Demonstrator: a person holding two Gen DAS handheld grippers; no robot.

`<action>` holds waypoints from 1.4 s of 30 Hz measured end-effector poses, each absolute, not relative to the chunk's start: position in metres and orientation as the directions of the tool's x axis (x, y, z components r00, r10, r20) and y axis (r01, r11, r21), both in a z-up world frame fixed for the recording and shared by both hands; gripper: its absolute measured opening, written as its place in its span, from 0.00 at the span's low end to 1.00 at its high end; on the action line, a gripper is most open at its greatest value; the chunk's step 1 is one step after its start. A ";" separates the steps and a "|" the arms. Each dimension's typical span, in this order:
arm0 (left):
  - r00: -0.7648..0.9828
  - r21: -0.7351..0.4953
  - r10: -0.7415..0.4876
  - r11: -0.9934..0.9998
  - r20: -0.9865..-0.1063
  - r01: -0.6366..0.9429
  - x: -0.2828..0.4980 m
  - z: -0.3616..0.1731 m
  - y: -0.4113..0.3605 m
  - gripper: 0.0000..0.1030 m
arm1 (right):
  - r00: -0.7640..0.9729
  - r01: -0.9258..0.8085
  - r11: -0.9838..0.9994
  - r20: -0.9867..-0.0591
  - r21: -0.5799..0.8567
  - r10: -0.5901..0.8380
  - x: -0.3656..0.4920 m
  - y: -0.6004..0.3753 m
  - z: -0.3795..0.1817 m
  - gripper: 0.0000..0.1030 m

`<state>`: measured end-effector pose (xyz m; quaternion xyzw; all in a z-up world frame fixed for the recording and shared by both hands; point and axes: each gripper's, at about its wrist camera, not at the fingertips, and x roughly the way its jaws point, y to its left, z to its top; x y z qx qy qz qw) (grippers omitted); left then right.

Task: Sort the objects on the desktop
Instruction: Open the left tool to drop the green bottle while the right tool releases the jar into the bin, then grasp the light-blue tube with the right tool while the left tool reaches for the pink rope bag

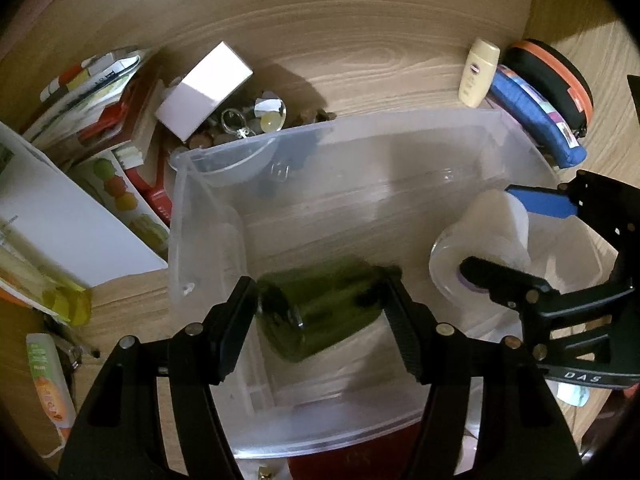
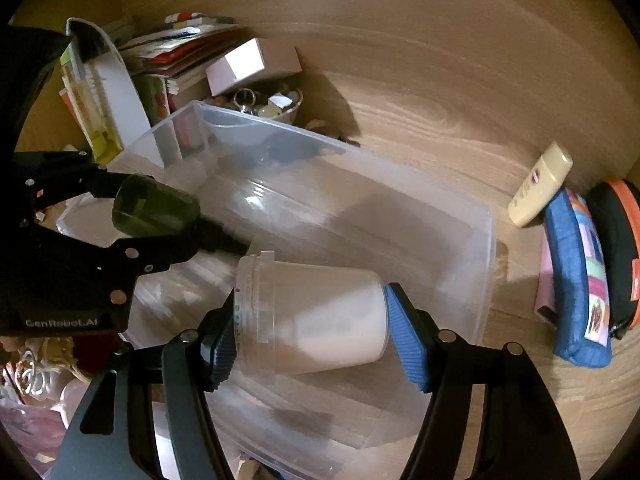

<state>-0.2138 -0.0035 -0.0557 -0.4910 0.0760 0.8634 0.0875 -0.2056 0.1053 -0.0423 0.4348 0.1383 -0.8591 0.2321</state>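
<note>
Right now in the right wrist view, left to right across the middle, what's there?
left gripper holding the dark green bottle → white jar in the right gripper → clear plastic bin → cream lotion bottle → blue pouch → black-and-orange case.

The left gripper [image 1: 320, 304] clamps a dark green bottle [image 1: 320, 312], blurred, possibly glass, above the clear plastic bin [image 1: 208, 216]. To its right the right gripper [image 1: 500, 236] grips a white jar [image 1: 480, 240] over the same bin. Ahead-left sits a white box [image 1: 204, 90]; ahead-right a cream bottle [image 1: 478, 74] and blue pouch [image 1: 536, 116].
</note>
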 end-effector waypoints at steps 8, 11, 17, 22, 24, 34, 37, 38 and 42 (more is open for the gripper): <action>-0.529 0.009 0.099 -0.980 -0.843 -0.198 -0.203 -0.037 -0.015 0.74 | -0.606 0.511 -0.848 -0.760 -0.143 -0.237 -0.180 0.104 -0.023 0.73; -0.559 0.004 0.100 -0.983 -0.823 -0.183 -0.191 -0.023 -0.020 0.77 | -0.639 0.506 -0.847 -0.729 -0.159 -0.245 -0.167 0.106 -0.011 0.76; -0.626 0.019 0.089 -0.986 -0.775 -0.164 -0.158 0.001 -0.029 0.88 | -0.663 0.494 -0.861 -0.693 -0.122 -0.283 -0.145 0.119 0.007 0.79; -0.644 0.026 0.075 -0.989 -0.761 -0.146 -0.126 0.005 -0.042 0.88 | -0.683 0.482 -0.869 -0.669 -0.110 -0.294 -0.122 0.133 0.015 0.80; -0.643 0.021 0.068 -0.991 -0.762 -0.129 -0.114 0.001 -0.051 0.88 | -0.692 0.474 -0.873 -0.661 -0.112 -0.291 -0.112 0.139 0.016 0.80; -0.647 -0.029 0.027 -1.000 -0.762 -0.008 -0.040 -0.016 -0.091 0.88 | -0.714 0.434 -0.893 -0.651 -0.120 -0.260 -0.062 0.175 0.000 0.80; -0.653 -0.044 0.014 -0.999 -0.757 0.029 -0.016 -0.020 -0.097 0.88 | -0.709 0.426 -0.898 -0.657 -0.108 -0.257 -0.050 0.185 -0.011 0.80; -0.657 -0.046 0.003 -0.998 -0.754 0.048 -0.006 -0.022 -0.098 0.88 | -0.707 0.428 -0.898 -0.657 -0.101 -0.263 -0.045 0.189 -0.015 0.80; -0.662 -0.061 -0.010 -0.995 -0.749 0.084 0.017 -0.029 -0.093 0.89 | -0.675 0.448 -0.891 -0.680 -0.068 -0.287 -0.034 0.199 -0.034 0.79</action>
